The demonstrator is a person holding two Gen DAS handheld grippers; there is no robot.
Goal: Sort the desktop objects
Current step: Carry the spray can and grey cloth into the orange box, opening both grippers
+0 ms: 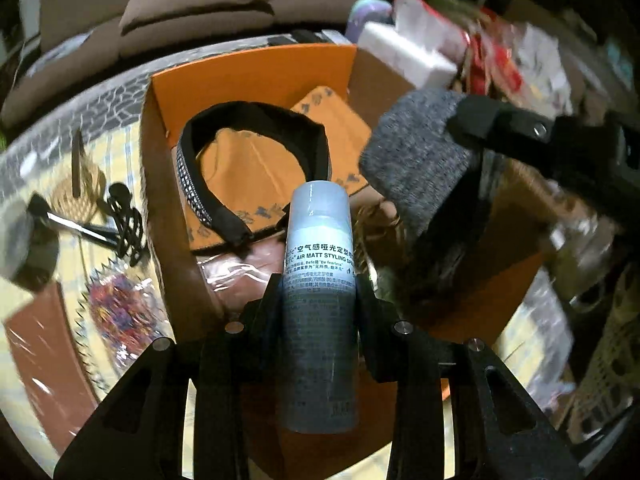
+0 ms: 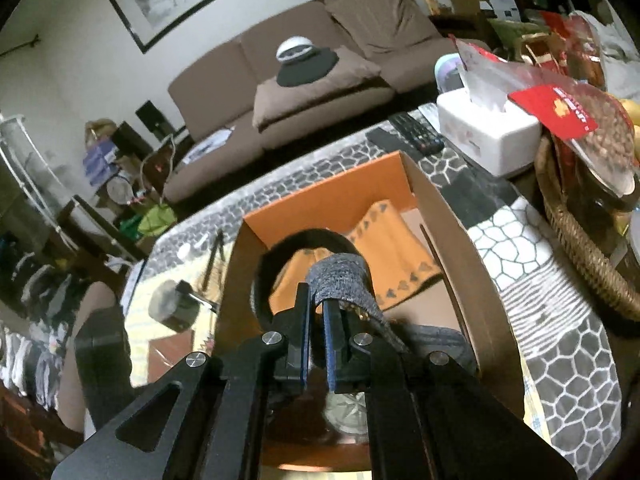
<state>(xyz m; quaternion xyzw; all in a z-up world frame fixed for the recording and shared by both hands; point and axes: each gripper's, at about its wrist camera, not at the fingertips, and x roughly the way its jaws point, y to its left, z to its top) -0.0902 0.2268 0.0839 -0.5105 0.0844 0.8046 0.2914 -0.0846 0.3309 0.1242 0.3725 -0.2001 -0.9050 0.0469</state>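
My left gripper (image 1: 318, 284) is shut on a pale blue styling spray can (image 1: 320, 248), held lengthwise above an open orange cardboard box (image 1: 248, 68). Inside the box lie a black studded headband (image 1: 200, 184) and an orange patterned cloth (image 1: 256, 160). My right gripper (image 2: 316, 300) is shut on a grey knitted cloth (image 2: 340, 276), draped over its right finger and hanging above the same box (image 2: 332, 184). From the left wrist view that grey cloth (image 1: 416, 160) shows at the right, pinched by the other gripper's black finger.
Left of the box lie a black hair claw (image 1: 128, 220), a round brush (image 1: 24, 240), a woven coaster (image 1: 80, 196) and a glittery packet (image 1: 116, 312). A white tissue box (image 2: 484, 136), remotes (image 2: 416, 132) and a wicker basket (image 2: 584, 248) stand right of the box. A brown sofa (image 2: 320, 80) is behind.
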